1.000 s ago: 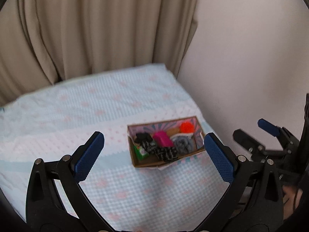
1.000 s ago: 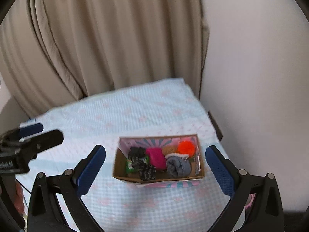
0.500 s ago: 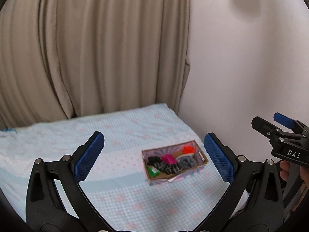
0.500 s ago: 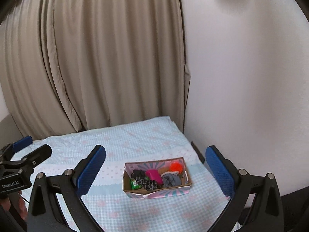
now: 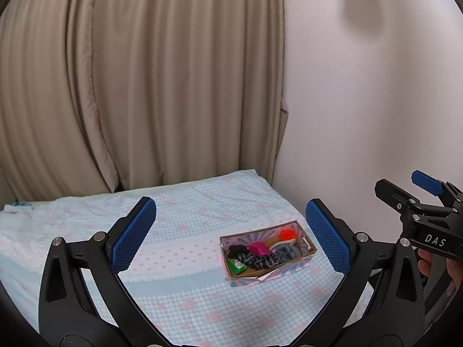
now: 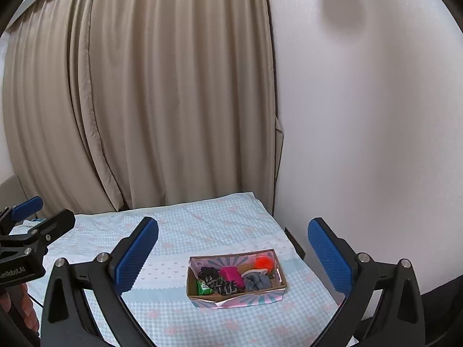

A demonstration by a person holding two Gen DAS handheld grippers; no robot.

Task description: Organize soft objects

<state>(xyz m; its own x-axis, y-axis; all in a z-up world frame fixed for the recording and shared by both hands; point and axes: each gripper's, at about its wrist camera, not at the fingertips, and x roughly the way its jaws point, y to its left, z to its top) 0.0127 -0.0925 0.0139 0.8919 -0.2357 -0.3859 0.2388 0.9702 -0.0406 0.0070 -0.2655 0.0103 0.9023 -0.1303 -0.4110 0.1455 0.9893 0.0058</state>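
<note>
A shallow cardboard box (image 5: 309, 253) (image 6: 237, 295) lies on the bed. It holds several soft items: an orange pompom (image 5: 287, 233) (image 6: 264, 262), a magenta piece (image 5: 258, 248) (image 6: 230, 274), a grey cloth (image 5: 285, 253) (image 6: 256, 282), black patterned cloth (image 5: 257, 260) (image 6: 222, 286) and a green packet (image 5: 236, 266) (image 6: 203, 287). My left gripper (image 5: 231, 235) is open and empty, well back from the box. My right gripper (image 6: 233, 253) is open and empty, also well back. Each gripper shows at the edge of the other's view.
The bed has a light blue checked cover with pink hearts (image 5: 179, 231) (image 6: 202, 225). Beige curtains (image 5: 144, 86) (image 6: 159, 101) hang behind it. A white wall (image 5: 376, 101) (image 6: 376, 115) runs along the bed's right side, close to the box.
Both grippers have pulled up and back from the box, which now looks smaller and farther. More curtain and wall show. The box contents have not moved.
</note>
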